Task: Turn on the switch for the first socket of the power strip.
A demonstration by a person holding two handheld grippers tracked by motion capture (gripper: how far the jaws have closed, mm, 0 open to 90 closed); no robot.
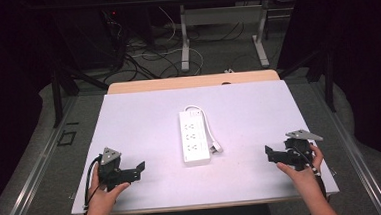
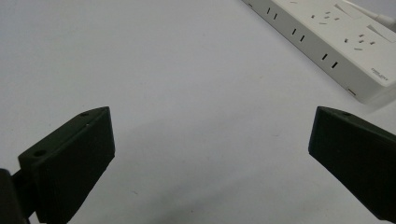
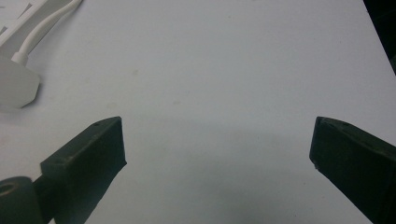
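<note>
Gripper (image 1: 141, 166) near boxy power strip (image 1: 194, 137)

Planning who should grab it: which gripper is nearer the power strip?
Left. The left gripper sits just left of the power strip's near end; the right gripper is farther off to its right, beyond the plug.

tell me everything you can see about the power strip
The power strip is a white, plastic-looking bar with three groups of sockets in a row on its top face. It lies flat near the middle of the table, long axis running away from the person. Its white cable leaves the far end, loops down the right side and ends in a white plug lying beside the strip on the table. Nothing is plugged into it, and both grippers are apart from it.
</note>
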